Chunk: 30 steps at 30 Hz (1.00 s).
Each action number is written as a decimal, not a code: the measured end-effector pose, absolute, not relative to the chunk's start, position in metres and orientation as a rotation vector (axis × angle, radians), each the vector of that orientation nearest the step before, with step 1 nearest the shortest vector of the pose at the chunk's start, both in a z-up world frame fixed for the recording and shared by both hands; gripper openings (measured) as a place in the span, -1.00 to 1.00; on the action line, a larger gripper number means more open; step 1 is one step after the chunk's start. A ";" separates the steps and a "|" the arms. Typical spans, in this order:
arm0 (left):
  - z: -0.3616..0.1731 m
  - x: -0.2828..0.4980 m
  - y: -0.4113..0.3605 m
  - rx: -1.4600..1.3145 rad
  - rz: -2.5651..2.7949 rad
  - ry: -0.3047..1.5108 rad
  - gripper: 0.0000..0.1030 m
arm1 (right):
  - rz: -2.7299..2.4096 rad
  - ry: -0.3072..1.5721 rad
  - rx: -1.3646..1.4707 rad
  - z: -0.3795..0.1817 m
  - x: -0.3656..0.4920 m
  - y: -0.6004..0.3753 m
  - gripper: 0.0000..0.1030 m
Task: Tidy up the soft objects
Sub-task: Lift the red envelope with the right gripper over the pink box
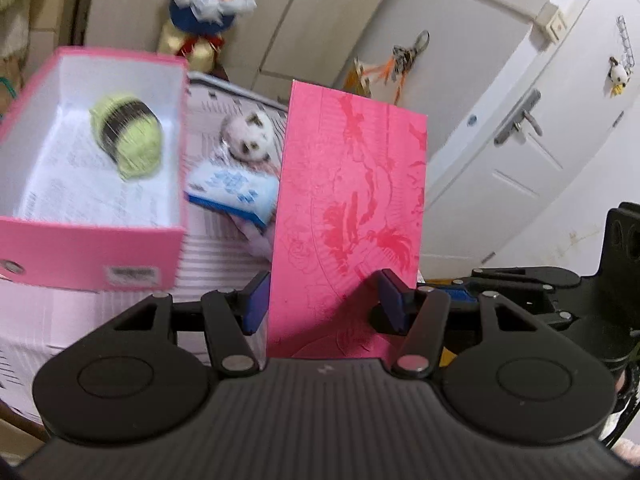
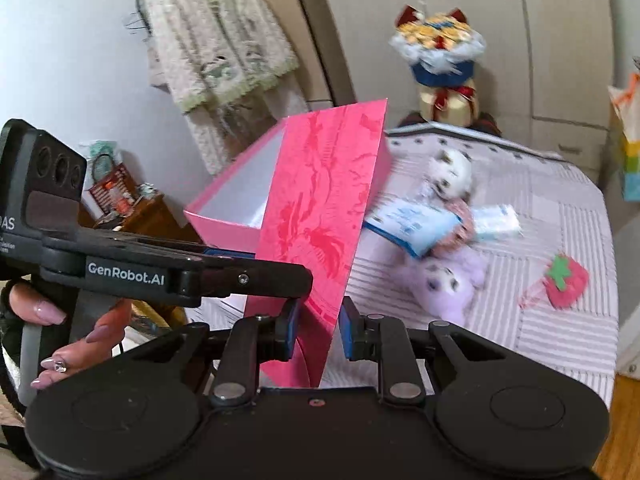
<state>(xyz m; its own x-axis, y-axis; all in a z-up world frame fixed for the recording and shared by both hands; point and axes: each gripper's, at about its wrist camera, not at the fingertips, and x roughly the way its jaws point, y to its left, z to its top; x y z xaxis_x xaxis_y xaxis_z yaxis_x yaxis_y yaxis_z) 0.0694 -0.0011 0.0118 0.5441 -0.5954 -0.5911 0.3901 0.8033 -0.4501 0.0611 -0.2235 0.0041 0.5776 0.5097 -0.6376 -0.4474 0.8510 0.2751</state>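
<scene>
While both grippers clamp the pink lid (image 1: 352,208), left gripper (image 1: 320,300) on its side wall and right gripper (image 2: 320,328) on its edge, the pink box (image 1: 100,252) sits open with one green soft toy (image 1: 126,136) inside; other toys, like the purple plush (image 2: 448,280), lie on the bed (image 2: 560,340), likely awaiting packing.

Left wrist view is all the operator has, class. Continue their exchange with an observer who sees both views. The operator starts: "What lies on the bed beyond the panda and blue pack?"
Observer: A purple plush lies just below the blue pack.
Operator: Anything else soft?
Observer: A red strawberry lies apart, further right on the bed.
Operator: Is the right gripper holding the lid?
Observer: Yes, the right gripper is shut on the lid at its lower edge.
</scene>
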 end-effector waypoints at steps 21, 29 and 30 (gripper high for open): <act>0.024 0.184 0.115 -0.338 -0.359 0.706 0.11 | 0.698 0.707 0.117 0.010 0.200 -0.104 -0.44; -0.019 0.232 0.125 -0.358 -0.278 0.809 0.10 | 0.701 0.816 0.157 -0.032 0.254 -0.087 -0.44; -0.024 0.235 0.126 -0.362 -0.273 0.821 0.10 | 0.705 0.831 0.158 -0.037 0.257 -0.085 -0.44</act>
<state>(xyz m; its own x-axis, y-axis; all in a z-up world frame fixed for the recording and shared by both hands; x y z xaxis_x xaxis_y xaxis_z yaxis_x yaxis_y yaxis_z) 0.2345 0.1258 -0.0236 0.6522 -0.3724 -0.6602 0.0963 0.9046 -0.4152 0.2572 -0.0846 -0.0373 0.4639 0.6299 -0.6230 -0.5116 0.7646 0.3920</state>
